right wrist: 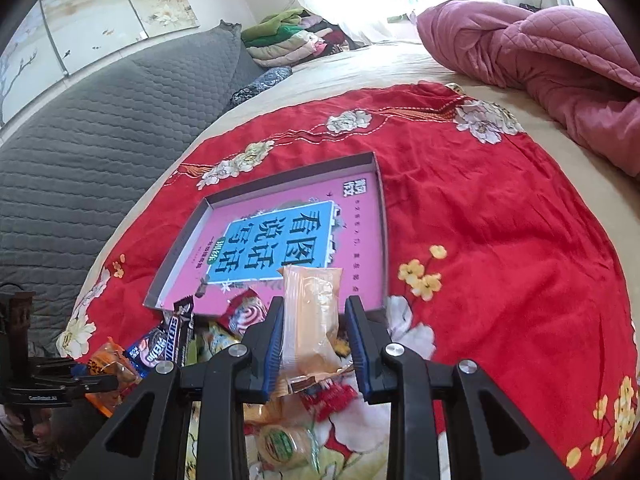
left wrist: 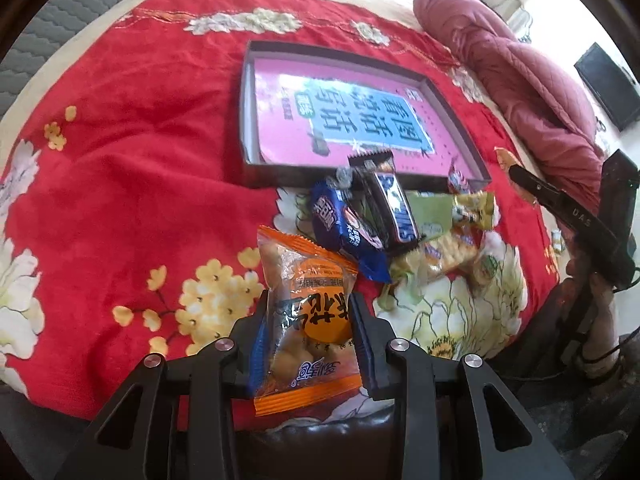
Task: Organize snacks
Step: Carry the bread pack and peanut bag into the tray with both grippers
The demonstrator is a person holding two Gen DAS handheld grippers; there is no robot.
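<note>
My left gripper [left wrist: 310,300] is shut on an orange packet of fried twists [left wrist: 304,272], held just above the red cloth in front of the snack pile. In the pile lie a blue packet [left wrist: 340,228], a Snickers bar [left wrist: 394,208], a green packet [left wrist: 432,208] and a yellow one [left wrist: 476,208]. My right gripper [right wrist: 314,304] is shut on a pale orange see-through packet [right wrist: 312,292], which stands upright before the near edge of the shallow box tray [right wrist: 382,240]. A pink book cover lines the tray. The Snickers bar [right wrist: 176,340] and a red swirl packet [right wrist: 244,314] lie at the tray's near rim.
A red floral cloth [right wrist: 500,220] covers the bed. A pink quilt [right wrist: 540,52] is bunched at the far right. A grey quilted headboard [right wrist: 100,120] runs along the left, with folded clothes [right wrist: 288,36] beyond it. A round biscuit pack [right wrist: 280,444] lies below my right gripper.
</note>
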